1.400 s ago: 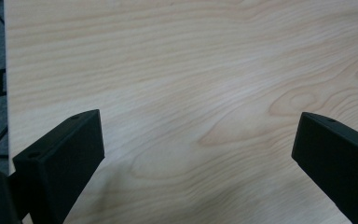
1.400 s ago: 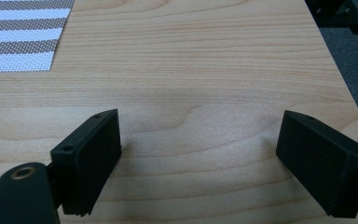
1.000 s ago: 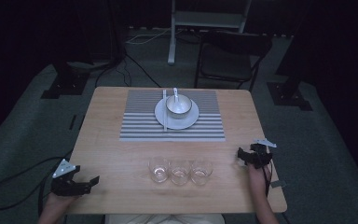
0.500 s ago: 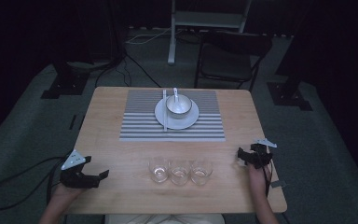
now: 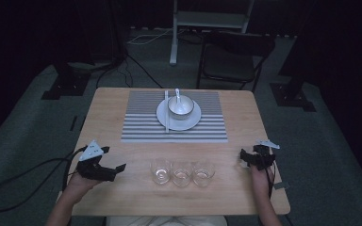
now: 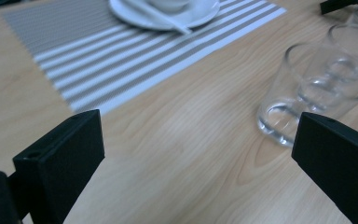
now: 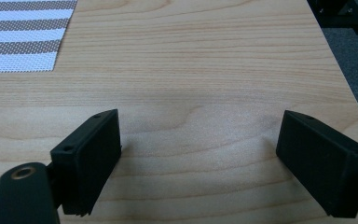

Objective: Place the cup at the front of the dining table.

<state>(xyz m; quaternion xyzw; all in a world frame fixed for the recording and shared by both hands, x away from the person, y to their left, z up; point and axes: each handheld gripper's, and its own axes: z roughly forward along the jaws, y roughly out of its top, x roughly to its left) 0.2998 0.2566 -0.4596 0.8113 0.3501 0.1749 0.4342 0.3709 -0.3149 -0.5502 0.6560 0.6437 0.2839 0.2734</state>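
Three clear glasses stand in a row near the table's front edge: left glass [image 5: 160,170], middle glass [image 5: 181,173], right glass [image 5: 203,173]. My left gripper [image 5: 115,170] is open over the table's front left, jaws pointing right toward the glasses, about a glass-width short of the left one. In the left gripper view the nearest glass [image 6: 318,92] sits ahead between the spread jaws, not touched. My right gripper [image 5: 243,157] rests open at the table's right side, jaws wide over bare wood [image 7: 200,126]. A white bowl [image 5: 179,107] with a spoon sits on a white plate [image 5: 193,121] on the striped placemat [image 5: 141,123].
A chopstick pair [image 5: 166,113] lies across the plate's left side. The wooden table [image 5: 122,197] is ringed by dark floor, a chair [image 5: 233,63] behind it, and a cable [image 5: 23,176] trailing off the left gripper.
My left gripper has moved up and to the right from the table's front left corner toward the glasses. The right gripper has stayed in place.
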